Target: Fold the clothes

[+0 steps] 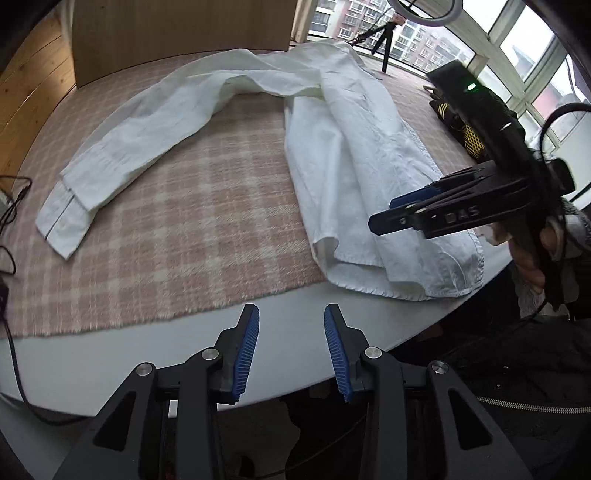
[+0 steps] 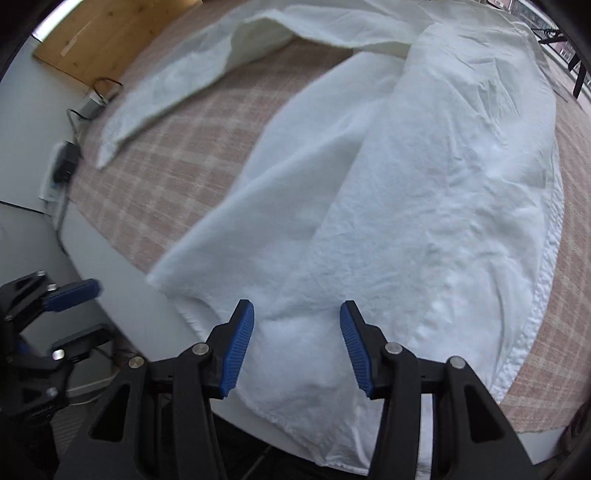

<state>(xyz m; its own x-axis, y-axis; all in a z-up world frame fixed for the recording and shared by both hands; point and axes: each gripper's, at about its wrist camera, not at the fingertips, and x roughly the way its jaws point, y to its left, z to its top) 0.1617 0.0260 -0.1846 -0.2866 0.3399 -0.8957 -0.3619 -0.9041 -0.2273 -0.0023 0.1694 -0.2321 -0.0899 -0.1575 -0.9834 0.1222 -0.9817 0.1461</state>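
Note:
A white shirt (image 1: pixel 351 147) lies on a pink plaid cloth (image 1: pixel 184 221), its body folded lengthwise into a narrow strip and one long sleeve (image 1: pixel 122 147) stretched out to the left. My left gripper (image 1: pixel 291 314) is open and empty over the bare white table edge, short of the cloth. A hand holds my right gripper (image 1: pixel 384 214) just above the shirt's near hem. In the right wrist view my right gripper (image 2: pixel 297 310) points down at that hem (image 2: pixel 295 413), pads apart and above the fabric. A blue finger (image 2: pixel 72 293) of the left gripper shows at the lower left.
The white table (image 1: pixel 110 362) carries the cloth. Cables and a power strip (image 2: pixel 61 166) lie off its left side. A wooden board (image 1: pixel 166 33) stands at the back, with a tripod (image 1: pixel 384 40) and a black-and-yellow object (image 1: pixel 458 125) by the windows. A person's dark jacket (image 1: pixel 517 369) is at lower right.

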